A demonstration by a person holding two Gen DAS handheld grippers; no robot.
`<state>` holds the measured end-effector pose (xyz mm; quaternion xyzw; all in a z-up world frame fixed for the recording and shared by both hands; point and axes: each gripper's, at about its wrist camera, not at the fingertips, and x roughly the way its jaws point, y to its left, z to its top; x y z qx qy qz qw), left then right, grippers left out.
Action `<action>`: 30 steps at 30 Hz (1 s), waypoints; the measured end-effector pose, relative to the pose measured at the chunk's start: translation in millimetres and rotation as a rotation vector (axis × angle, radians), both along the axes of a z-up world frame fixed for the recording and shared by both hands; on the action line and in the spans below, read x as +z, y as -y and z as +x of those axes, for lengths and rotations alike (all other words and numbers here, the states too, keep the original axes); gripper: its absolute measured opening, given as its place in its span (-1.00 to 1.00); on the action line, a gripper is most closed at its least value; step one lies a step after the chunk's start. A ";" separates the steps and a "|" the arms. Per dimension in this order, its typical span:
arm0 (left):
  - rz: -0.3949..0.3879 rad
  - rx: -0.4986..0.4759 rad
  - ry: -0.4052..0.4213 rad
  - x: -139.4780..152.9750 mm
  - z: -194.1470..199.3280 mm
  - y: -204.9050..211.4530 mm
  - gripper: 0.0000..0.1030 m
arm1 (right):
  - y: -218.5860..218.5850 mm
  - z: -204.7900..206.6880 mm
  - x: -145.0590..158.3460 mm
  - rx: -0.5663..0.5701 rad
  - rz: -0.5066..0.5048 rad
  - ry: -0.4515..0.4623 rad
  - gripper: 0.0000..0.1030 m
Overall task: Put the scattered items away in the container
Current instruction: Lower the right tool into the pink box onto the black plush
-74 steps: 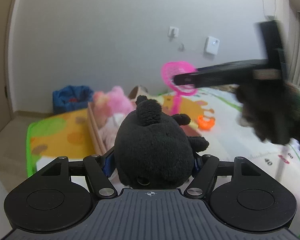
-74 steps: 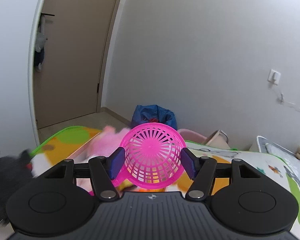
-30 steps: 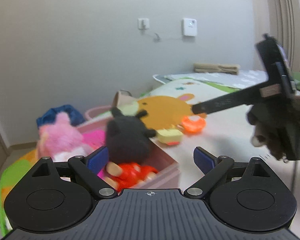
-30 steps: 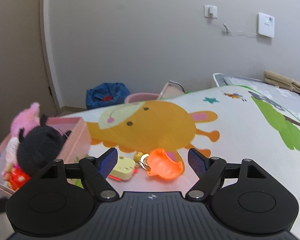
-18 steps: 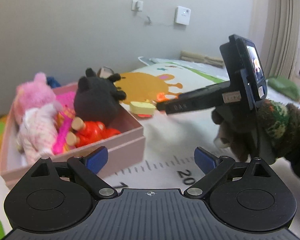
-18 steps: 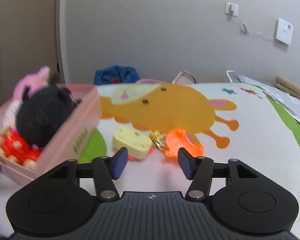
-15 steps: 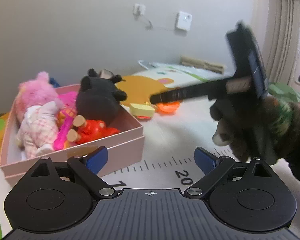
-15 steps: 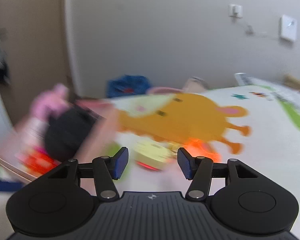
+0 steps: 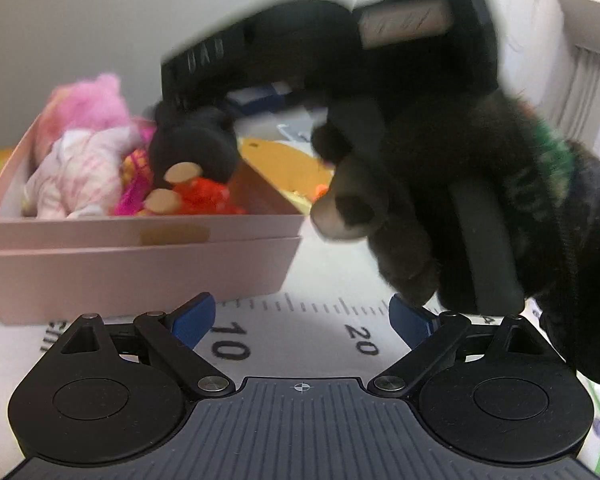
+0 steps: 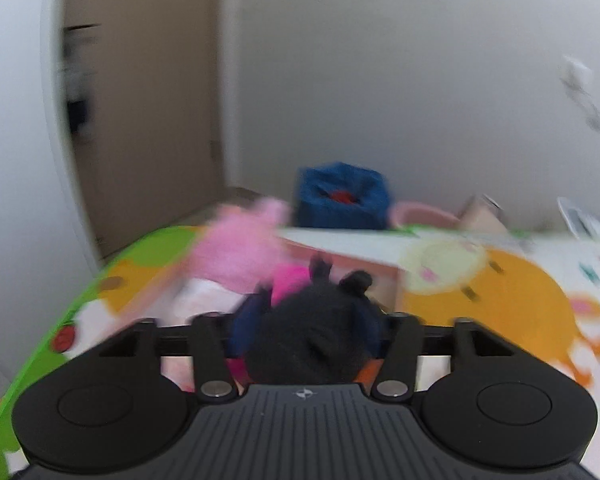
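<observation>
- Over the pink box [image 9: 140, 264], you are closing the right gripper [image 10: 306, 330] around the black plush [image 10: 312, 340], apparently touching it
- Your left gripper [image 9: 300, 320] is hanging open and empty
- Plush toys are filling the box; yellow and orange bits beyond look left
- Your gloved hand [image 9: 440, 208] is blocking the left view

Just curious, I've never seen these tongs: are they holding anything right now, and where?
The left tongs hold nothing. The right tongs flank the fluffy black plush toy at its sides; blur hides whether they grip.

Play mat [image 10: 500, 300], blue bag [image 10: 342, 200], door [image 10: 148, 120]
</observation>
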<state>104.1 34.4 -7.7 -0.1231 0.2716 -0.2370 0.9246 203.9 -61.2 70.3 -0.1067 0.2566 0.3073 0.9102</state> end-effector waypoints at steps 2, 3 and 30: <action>-0.011 0.007 -0.032 -2.3 4.4 -2.2 0.89 | -13.0 -2.8 1.5 0.050 -0.068 0.048 -0.24; -0.017 0.014 -0.046 -3.3 6.2 -3.2 0.89 | -17.1 1.2 -1.5 0.040 -0.115 0.055 -0.24; -0.011 0.009 -0.106 -10.0 18.9 1.8 0.94 | -21.5 -31.2 -3.5 0.055 -0.176 0.027 0.06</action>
